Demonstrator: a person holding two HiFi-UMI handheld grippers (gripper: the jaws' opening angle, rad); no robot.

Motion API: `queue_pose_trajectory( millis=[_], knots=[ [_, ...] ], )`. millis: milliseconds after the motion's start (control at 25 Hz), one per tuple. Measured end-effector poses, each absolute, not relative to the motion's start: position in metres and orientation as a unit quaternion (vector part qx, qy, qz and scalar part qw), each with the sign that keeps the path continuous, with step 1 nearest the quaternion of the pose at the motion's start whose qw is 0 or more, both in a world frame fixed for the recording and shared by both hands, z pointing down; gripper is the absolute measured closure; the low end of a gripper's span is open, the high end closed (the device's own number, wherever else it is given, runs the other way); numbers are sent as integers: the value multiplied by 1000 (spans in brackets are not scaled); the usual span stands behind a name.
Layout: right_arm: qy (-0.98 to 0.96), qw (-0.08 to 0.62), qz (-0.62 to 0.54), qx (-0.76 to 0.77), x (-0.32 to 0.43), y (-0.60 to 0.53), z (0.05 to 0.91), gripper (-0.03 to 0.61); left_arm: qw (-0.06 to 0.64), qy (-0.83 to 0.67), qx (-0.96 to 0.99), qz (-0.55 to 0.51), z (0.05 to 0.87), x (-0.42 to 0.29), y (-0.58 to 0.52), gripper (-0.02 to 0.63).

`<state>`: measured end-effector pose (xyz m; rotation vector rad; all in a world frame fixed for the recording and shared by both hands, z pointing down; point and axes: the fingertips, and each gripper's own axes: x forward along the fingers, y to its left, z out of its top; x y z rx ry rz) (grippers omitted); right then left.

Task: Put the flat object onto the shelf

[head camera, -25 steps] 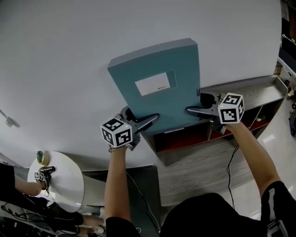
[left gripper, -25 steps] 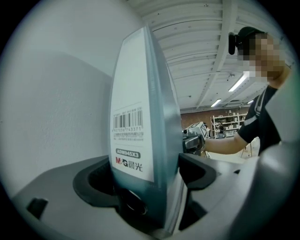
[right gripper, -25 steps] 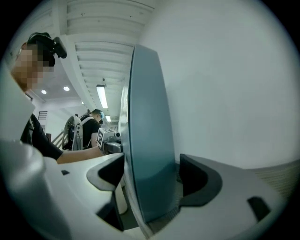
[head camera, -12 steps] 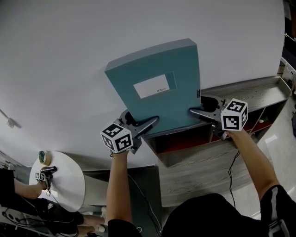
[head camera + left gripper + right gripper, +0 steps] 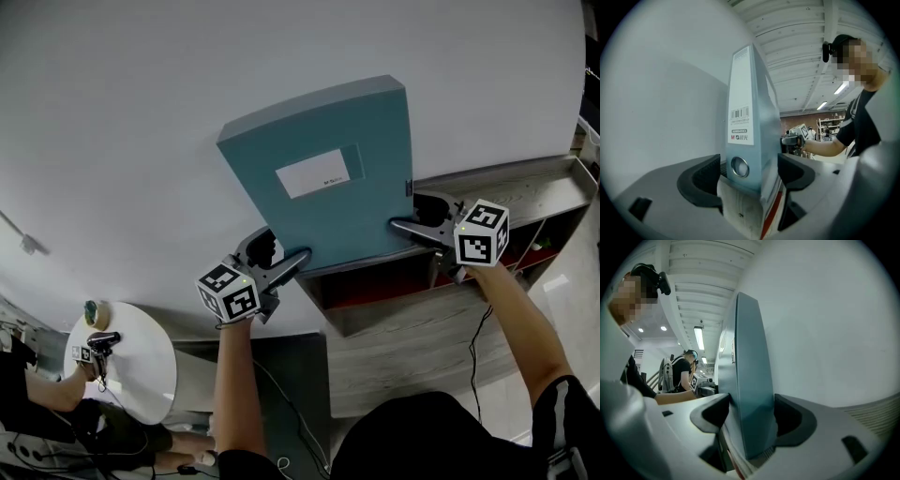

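- File box (image 5: 361,220) stands upright on the shelf (image 5: 511,187), long axis vertical.
- Right gripper (image 5: 405,216), jaws just closed, clamps its right edge.
- Left gripper (image 5: 289,255) straddles the spine, jaws slack.

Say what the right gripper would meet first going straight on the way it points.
The teal file box: the right gripper's jaws have just closed on its edge. Beyond it, probably the left gripper.

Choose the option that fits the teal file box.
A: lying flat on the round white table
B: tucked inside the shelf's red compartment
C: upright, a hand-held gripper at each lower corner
C: the teal file box stands upright, with the left hand-held gripper and right hand-held gripper at its lower corners.
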<state>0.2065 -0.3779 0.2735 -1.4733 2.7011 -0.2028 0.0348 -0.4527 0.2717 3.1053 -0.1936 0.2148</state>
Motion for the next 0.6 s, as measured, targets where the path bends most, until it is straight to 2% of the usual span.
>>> queue_pose_trajectory(
  millis=[120,160,240,280,600],
  knots=[
    [875,26,-64,-479,206,-378,273,282,24,-99,994,44,269,21,-461,234],
    [875,27,-64,-479,206,-379,273,282,32,-102,994,33,269,19,-460,271],
    [875,31,-64,-479,205,-380,275,284,30,-101,994,16,268,19,-452,398],
    [875,31,-64,-479,205,-379,275,285,22,-107,994,12,268,20,-449,422],
    [870,12,-47,-491,204,-376,274,290,23,-124,992,11,267,21,-452,445]
  ],
)
